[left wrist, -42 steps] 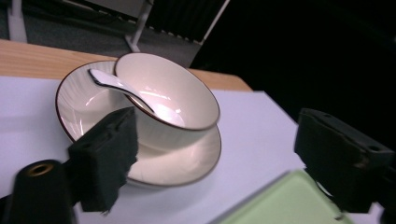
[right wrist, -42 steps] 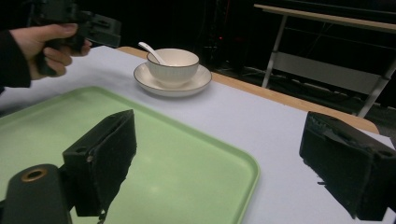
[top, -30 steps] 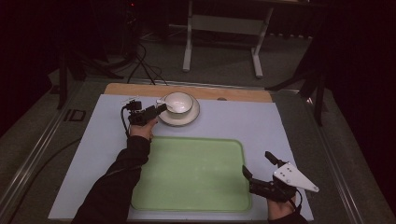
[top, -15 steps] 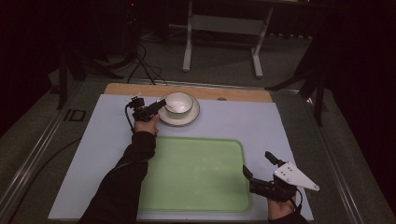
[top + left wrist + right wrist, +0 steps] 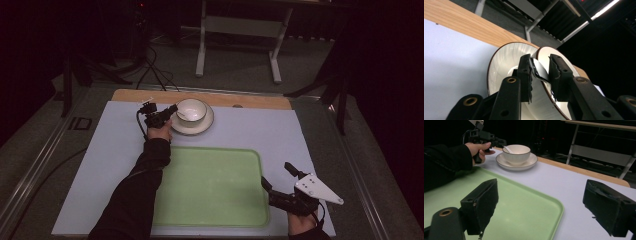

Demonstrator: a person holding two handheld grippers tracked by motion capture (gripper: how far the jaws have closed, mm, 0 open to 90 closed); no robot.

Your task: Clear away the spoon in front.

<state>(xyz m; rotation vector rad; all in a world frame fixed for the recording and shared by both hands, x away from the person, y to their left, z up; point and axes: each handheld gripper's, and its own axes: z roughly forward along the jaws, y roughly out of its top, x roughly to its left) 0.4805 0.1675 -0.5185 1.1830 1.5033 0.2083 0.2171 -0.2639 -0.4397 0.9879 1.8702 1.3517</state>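
A white bowl (image 5: 192,110) stands on a white saucer (image 5: 200,127) at the back of the table. A spoon (image 5: 507,149) leans in the bowl, its handle sticking out toward the left. My left gripper (image 5: 172,110) reaches to the bowl's left rim. In the left gripper view its jaws have just been closing, and the spoon handle (image 5: 539,71) lies across the narrow gap, touching both pads (image 5: 526,72). My right gripper (image 5: 276,174) rests at the front right corner of the green tray (image 5: 210,185), open with nothing between its jaws (image 5: 541,192).
The tray lies on a pale blue mat (image 5: 280,130) with a wooden table strip (image 5: 250,101) behind it. A metal stand (image 5: 240,30) and cables are on the floor beyond the table.
My left gripper has moved right, up to the bowl's rim, and its jaws have come in on the spoon handle. The right gripper has not moved.
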